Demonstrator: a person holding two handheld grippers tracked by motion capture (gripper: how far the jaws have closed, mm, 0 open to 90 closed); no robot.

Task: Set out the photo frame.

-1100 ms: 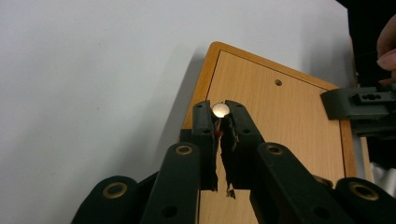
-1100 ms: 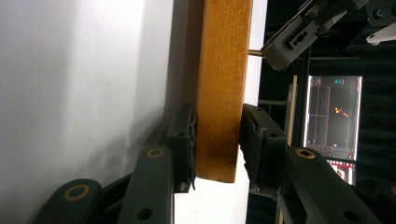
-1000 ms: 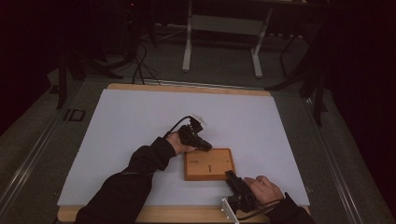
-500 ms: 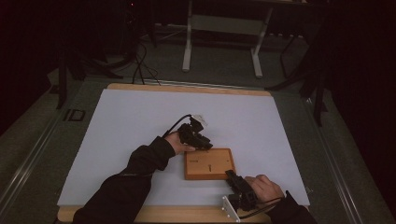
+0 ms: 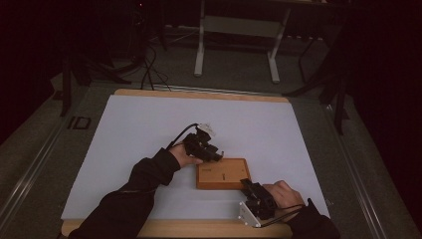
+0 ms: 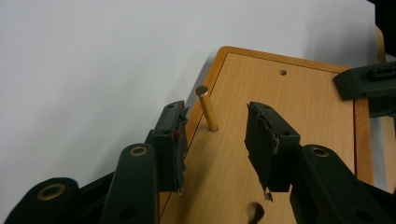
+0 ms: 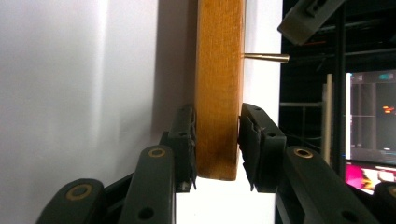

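Between the parted left tongs (image 6: 215,149) stands a brass pin (image 6: 207,108), untouched.

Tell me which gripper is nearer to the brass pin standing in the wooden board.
Left. The left gripper has just opened its jaws, and the brass pin stands just beyond them. The right gripper clamps the wooden board at its edge, farther away.

A dim lab is indicated: white-covered table (image 5: 149,129), metal stand legs (image 5: 236,47), cables on the floor (image 5: 144,69), lit screen (image 7: 369,126).
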